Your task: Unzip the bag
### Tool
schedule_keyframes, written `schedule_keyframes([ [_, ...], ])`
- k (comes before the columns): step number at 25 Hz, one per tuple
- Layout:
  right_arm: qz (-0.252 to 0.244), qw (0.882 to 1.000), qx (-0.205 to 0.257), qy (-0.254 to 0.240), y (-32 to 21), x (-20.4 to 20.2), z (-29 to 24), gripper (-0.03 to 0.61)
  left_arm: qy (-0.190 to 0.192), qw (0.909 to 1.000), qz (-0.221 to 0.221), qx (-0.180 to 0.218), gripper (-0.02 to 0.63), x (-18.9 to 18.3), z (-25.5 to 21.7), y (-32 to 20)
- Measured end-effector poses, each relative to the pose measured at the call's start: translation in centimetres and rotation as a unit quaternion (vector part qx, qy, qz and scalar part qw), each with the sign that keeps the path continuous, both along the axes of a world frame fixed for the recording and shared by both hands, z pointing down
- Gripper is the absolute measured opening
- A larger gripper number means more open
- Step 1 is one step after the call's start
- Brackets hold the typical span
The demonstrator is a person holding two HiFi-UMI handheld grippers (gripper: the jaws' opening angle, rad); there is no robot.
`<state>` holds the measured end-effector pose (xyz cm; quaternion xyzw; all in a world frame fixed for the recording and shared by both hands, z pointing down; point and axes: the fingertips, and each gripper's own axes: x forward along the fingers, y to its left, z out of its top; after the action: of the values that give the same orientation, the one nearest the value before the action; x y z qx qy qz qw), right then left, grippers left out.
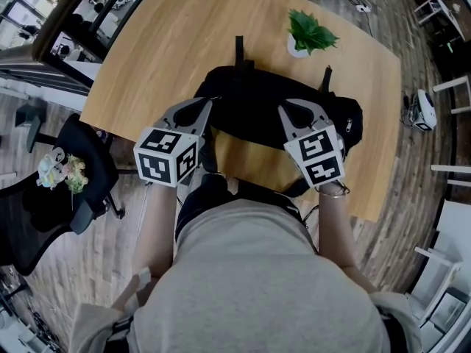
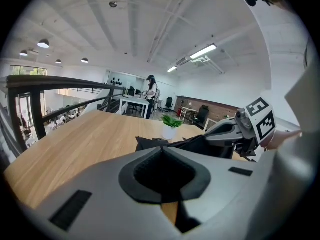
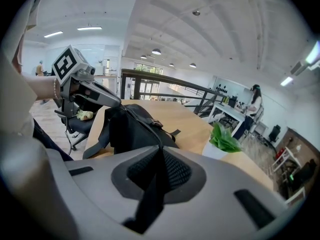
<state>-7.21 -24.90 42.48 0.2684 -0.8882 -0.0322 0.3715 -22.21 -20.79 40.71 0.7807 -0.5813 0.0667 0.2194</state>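
Hiding near edge of bag (image 1: 250, 98) — left gripper (image 2: 161, 149) closed, right gripper (image 3: 161, 147) pinching strap (image 3: 150, 194).

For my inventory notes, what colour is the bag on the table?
The bag is black, clearest in the head view.

black soft bag (image 1: 250, 101) lies slumped on the wooden bench (image 1: 162, 43), just this side of the potted plant (image 1: 309, 34), two short straps pointing past it, another strap drooping over the near edge.
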Motion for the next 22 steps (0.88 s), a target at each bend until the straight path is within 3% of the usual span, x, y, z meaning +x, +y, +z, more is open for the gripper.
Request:
schedule_keyframes([
  [11, 0.007, 1.000, -0.003, -0.011, 0.1, 0.3, 0.1, 0.049, 0.011, 0.9999, -0.007, -0.005, 0.023, 0.1, 0.5, 0.0],
  [15, 0.008, 1.000, -0.003, -0.007, 0.3, 0.4, 0.2, 0.072, -0.007, 0.9996, -0.010, -0.024, 0.023, 0.0, 1.2, 0.0],
  [22, 0.029, 0.999, -0.006, -0.030, 0.1, 1.2, 0.2, 0.119, 0.009, 0.9991, -0.037, -0.016, 0.025, -1.0, 0.9, 0.4],
])
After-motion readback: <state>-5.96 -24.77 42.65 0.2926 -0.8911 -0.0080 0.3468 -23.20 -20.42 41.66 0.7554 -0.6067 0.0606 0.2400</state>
